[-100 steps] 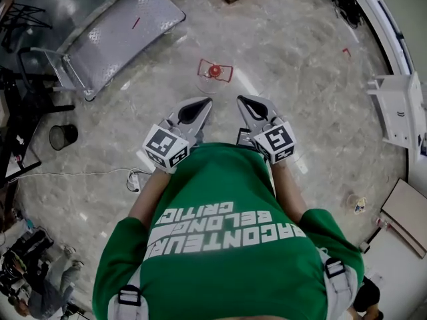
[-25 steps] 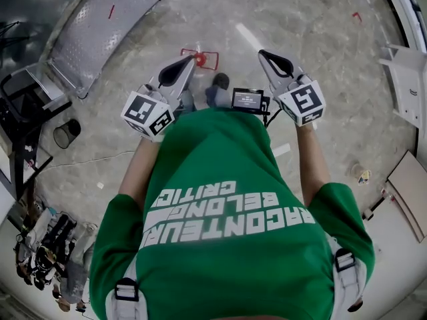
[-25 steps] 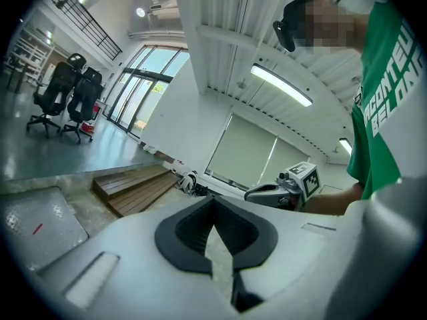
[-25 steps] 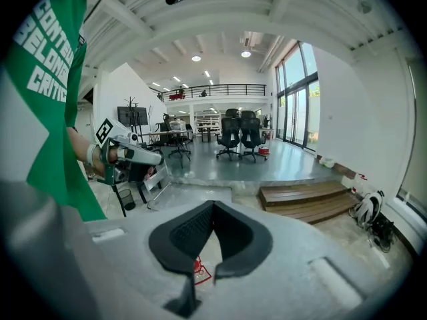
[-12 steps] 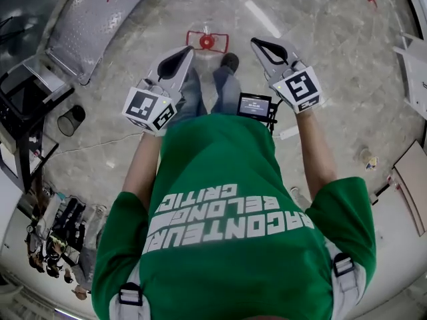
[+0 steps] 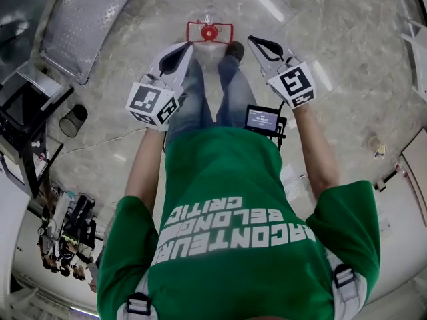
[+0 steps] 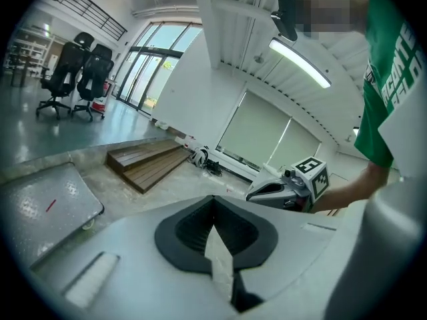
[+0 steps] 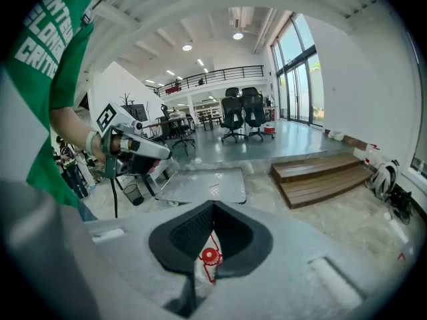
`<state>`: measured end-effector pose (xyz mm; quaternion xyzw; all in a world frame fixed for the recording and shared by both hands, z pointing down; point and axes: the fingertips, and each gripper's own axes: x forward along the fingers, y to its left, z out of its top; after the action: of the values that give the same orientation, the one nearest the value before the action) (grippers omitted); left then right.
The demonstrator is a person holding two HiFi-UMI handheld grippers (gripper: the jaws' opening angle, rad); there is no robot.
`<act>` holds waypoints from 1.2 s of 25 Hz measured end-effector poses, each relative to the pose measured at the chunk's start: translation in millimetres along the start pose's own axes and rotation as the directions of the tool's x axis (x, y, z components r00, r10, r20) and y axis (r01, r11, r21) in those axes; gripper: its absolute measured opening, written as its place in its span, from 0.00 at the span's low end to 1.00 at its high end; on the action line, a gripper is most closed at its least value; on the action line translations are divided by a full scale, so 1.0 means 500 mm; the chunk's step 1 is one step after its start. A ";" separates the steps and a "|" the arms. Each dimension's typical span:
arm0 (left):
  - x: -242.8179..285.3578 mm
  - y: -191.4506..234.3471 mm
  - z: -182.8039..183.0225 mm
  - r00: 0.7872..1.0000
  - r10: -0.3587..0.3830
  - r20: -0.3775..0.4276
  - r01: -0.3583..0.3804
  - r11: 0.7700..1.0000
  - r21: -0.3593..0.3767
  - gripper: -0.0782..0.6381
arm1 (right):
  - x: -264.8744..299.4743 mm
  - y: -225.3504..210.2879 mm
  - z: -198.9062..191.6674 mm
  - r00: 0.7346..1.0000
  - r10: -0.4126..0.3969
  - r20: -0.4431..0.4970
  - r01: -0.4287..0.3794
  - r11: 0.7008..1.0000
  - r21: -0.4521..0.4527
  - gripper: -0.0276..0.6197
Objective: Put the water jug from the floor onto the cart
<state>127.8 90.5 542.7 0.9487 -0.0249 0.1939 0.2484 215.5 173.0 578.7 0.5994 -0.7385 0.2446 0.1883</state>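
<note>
The water jug (image 6: 209, 32) stands on the marble floor, seen from above as a clear body with a red cap and a red handle frame. My left gripper (image 6: 189, 47) hangs just left of it and my right gripper (image 6: 253, 41) just right of it, both above the floor and apart from the jug. Both are shut and hold nothing. In the right gripper view the red cap (image 8: 209, 255) shows through the gap below the shut right gripper (image 8: 213, 207). The cart (image 6: 87, 19), a grey tread-plate platform, lies at the upper left. In the left gripper view the left gripper (image 7: 213, 200) is shut.
A black wire bin (image 6: 72, 120) and black frames (image 6: 23, 119) stand at the left. Wooden steps (image 8: 320, 175) lie beyond the cart (image 8: 203, 187). A small screen device (image 6: 261, 119) hangs at the person's waist. The person's shoe (image 6: 233, 49) is next to the jug.
Both grippers have sunk toward the floor and now flank the jug. The person has bent forward, so the legs and shoes show, and the jug sits nearer the top of the view.
</note>
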 end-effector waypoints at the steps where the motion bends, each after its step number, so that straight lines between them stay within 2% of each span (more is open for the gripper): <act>1: 0.008 0.017 -0.026 1.000 0.004 -0.021 -0.004 1.000 -0.001 0.13 | 0.015 0.001 -0.023 1.000 -0.006 -0.010 0.006 1.000 0.012 0.03; 9: 0.069 0.180 -0.238 0.989 0.074 -0.129 -0.080 0.996 -0.040 0.13 | 0.144 0.008 -0.215 0.996 -0.025 -0.086 0.031 0.997 0.069 0.03; 13: 0.116 0.223 -0.316 0.985 0.075 -0.158 -0.084 0.995 -0.052 0.13 | 0.207 0.005 -0.294 0.994 -0.023 -0.104 0.034 0.994 0.107 0.03; 18: 0.160 0.253 -0.387 0.980 0.063 -0.189 -0.075 0.995 -0.060 0.13 | 0.270 0.002 -0.370 0.992 -0.038 -0.122 0.058 0.985 0.162 0.03; 23: 0.179 0.275 -0.447 0.971 0.065 -0.231 -0.083 0.994 -0.068 0.13 | 0.299 -0.012 -0.435 0.983 -0.100 -0.153 0.135 0.961 0.241 0.03; 30: 0.204 0.326 -0.515 0.944 0.099 -0.314 -0.129 0.989 -0.077 0.13 | 0.336 -0.036 -0.511 0.961 -0.156 -0.229 0.222 0.929 0.296 0.03</act>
<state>106.9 76.7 863.3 0.8906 -0.0500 0.3524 0.2831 193.6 186.9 883.9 0.6627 -0.6050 0.4006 0.1854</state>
